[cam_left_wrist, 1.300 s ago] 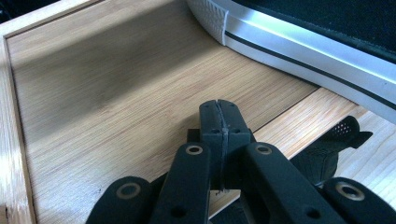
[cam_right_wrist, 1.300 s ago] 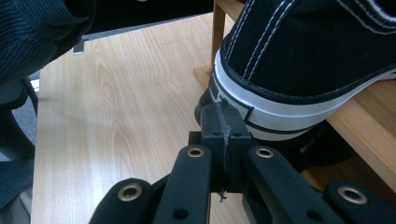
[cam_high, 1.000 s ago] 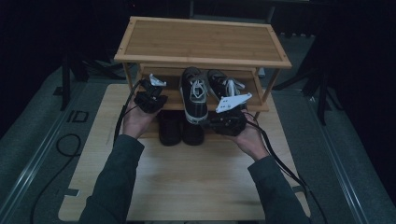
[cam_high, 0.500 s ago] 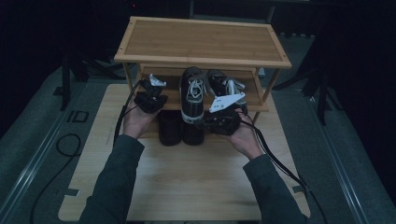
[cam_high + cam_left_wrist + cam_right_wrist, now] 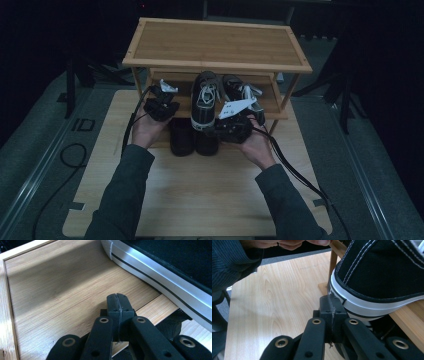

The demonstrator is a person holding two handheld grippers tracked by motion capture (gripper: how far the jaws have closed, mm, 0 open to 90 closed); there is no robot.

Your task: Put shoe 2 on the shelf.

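Shoe rack of pale wood stands at the twelve o'clock end of the table in the high view, its top shelf bare. On the lower shelf sits a black sneaker with white laces and a white sole band, heel toward six o'clock and overhanging the shelf's front edge. A second black sneaker lies just beside it at three o'clock, further back on the same shelf. Two dark shoes stand on the table directly below the overhanging heel.

Left gripper, held in the person's left hand, sits at nine o'clock of the laced sneaker, near it. In the left gripper view its jaws are pressed together with nothing between them, tips over the shelf board; the sneaker's white sole runs across at two o'clock, apart from the jaws.

Right gripper, held in the right hand, is at the sneaker's heel, at its five o'clock. In the right gripper view the jaws are pressed together, pinching nothing, and their tips lie against or just short of the white heel band; contact cannot be confirmed. The left sleeve shows at ten o'clock in that view.
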